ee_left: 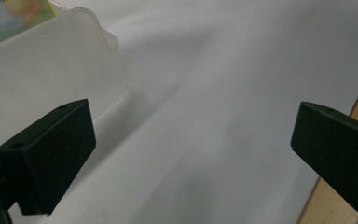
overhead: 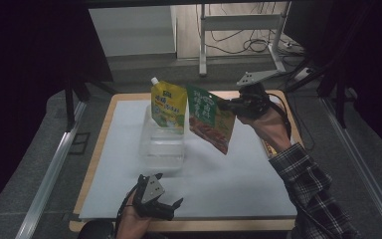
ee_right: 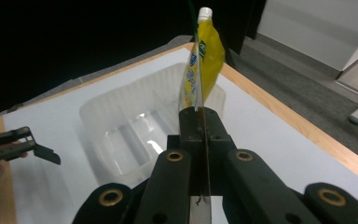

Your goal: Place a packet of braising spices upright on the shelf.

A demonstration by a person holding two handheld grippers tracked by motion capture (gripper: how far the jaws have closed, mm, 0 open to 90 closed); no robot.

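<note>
My right gripper (overhead: 227, 104), upper right of centre in the high view, pinches the green-and-orange pouch (overhead: 210, 119) by its top edge, jaws closed flat on it. In the right gripper view the pouch (ee_right: 204, 154) runs edge-on between my jaws. The pouch hangs in the air with its long axis tilted, its lower corner pointing down toward the middle of the frame, just right of the clear plastic tub (overhead: 161, 147).

A yellow spouted pouch (overhead: 169, 107) already stands upright in the tub's far end, cap up. The hanging pouch sits just beside it, on its right. I judge the coming move carries the pouch leftward in the frame and down into the tub's free near half, so the right hand is the nearer one.

My left gripper (overhead: 171, 206), bottom centre-left of the high view, rests with jaws wide apart and empty, the tub's near wall (ee_left: 51, 74) just ahead at upper left.
</note>
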